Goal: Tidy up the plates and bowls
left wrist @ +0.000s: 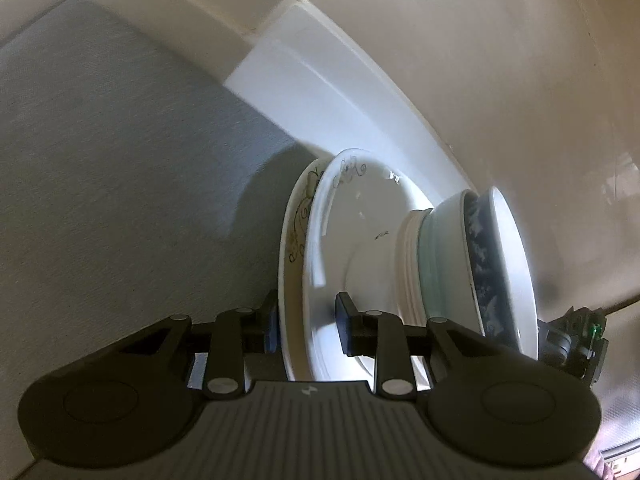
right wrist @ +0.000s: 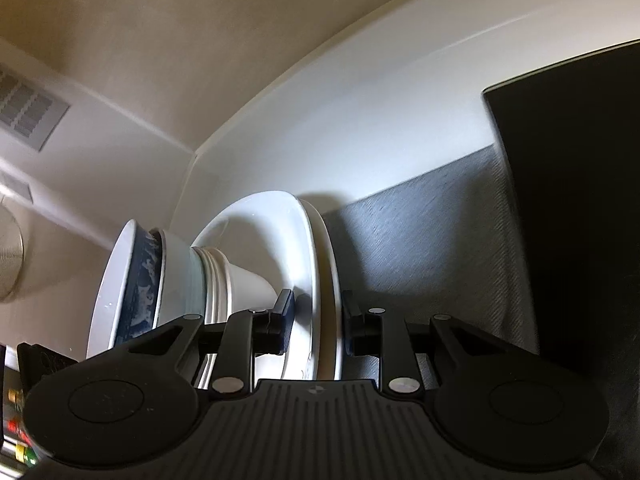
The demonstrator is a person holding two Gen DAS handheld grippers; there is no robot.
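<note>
We see two plates [left wrist: 316, 240] stacked on the grey surface [left wrist: 120, 160], carrying nested bowls [left wrist: 472, 256]: at least three, the count unclear. The stack's axis runs sideways in both wrist views. Our left tool [left wrist: 306, 324] and right tool [right wrist: 318, 320] each clamp the plates' rims.
</note>
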